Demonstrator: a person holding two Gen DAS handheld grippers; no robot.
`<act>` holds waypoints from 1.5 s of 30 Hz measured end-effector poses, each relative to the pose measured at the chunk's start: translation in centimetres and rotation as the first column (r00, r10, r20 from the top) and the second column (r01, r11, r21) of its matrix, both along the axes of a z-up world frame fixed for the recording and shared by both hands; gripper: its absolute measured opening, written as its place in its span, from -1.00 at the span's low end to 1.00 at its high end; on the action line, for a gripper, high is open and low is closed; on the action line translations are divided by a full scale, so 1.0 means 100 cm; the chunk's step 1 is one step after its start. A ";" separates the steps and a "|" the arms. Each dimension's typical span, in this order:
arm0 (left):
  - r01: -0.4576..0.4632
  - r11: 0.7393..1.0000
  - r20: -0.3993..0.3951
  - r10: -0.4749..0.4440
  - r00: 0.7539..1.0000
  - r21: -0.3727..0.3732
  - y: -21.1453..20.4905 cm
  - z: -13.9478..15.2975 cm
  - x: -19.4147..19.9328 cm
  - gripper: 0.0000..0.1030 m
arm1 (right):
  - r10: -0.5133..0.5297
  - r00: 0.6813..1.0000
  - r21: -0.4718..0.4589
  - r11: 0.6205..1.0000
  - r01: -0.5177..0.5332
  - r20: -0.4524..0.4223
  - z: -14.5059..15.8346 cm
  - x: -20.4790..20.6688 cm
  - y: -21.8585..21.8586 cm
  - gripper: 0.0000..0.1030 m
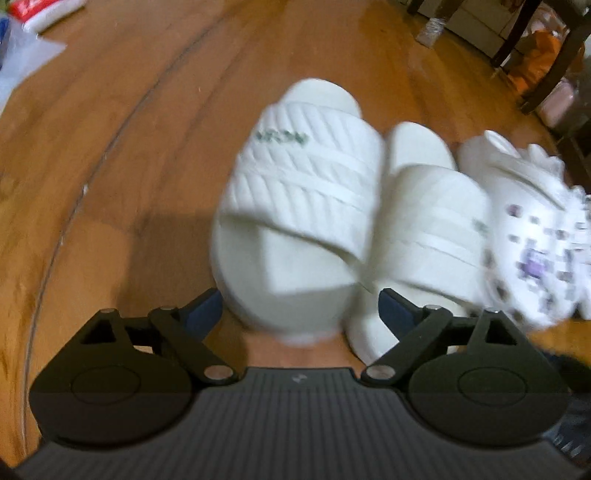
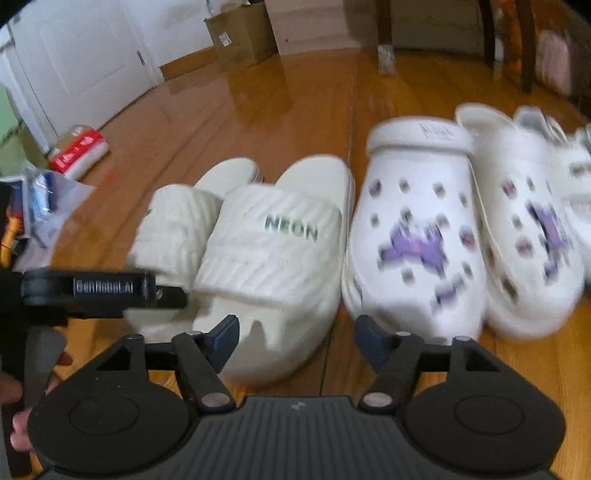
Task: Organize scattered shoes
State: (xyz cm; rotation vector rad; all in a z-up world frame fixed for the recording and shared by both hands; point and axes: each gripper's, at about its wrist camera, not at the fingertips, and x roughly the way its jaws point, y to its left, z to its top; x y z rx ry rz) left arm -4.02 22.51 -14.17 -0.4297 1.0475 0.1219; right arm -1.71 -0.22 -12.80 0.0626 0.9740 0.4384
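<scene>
**Slides and clogs lined up on the wood floor**

Glossy wooden floor [image 2: 288, 110] fills both views, with a white door and a cardboard box [image 2: 242, 35] at the far wall and chair legs off to the right. Four pale shoes sit in a row: two cream slides and two white clogs.

In the left wrist view the left tongs [image 1: 299, 314] stand wide with nothing between the pads; the heel of the left slide [image 1: 295, 206] lies just ahead of them, apparently not pinched. The right slide [image 1: 424, 236] presses against it, its strap partly tucked under the neighbour's. In the right wrist view the right tongs [image 2: 297, 341] are also parted and empty, poised over the gap between the "NEON" slide and the nearer clog [image 2: 413, 236]. The second clog [image 2: 532, 229] touches the first. Blur hides fine contact.

These look like foam or rubber shoes: light, springy, a little grippy, not fragile. The slide's broad strap or its thick sole edge offers the surest hold; for a clog, the heel rim or side wall. Squeezing the strap may fold it, so a grip across the sole seems safer for nudging the pair straight.
</scene>
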 end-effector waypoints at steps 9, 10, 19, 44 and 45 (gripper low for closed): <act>0.181 0.968 -0.028 -0.179 0.983 0.172 -0.106 0.043 -0.030 0.94 | -0.101 0.994 -0.135 0.985 0.107 0.047 0.032 -0.050 -0.069 0.62; 0.191 0.966 -0.023 -0.190 0.981 0.172 -0.115 0.046 -0.031 0.94 | -0.103 0.993 -0.141 0.984 0.111 0.065 0.039 -0.054 -0.077 0.68; 0.165 0.968 0.023 -0.173 0.985 0.191 -0.188 0.074 -0.077 1.00 | -0.116 0.971 -0.210 0.964 0.161 0.211 0.084 -0.089 -0.134 0.82; 0.198 0.952 0.026 -0.210 0.977 0.233 -0.259 0.089 -0.104 1.00 | -0.201 0.955 -0.258 0.932 0.255 0.220 0.084 -0.146 -0.212 0.91; 0.196 0.952 0.024 -0.207 0.978 0.236 -0.260 0.089 -0.104 1.00 | -0.199 0.955 -0.260 0.932 0.254 0.220 0.083 -0.145 -0.212 0.91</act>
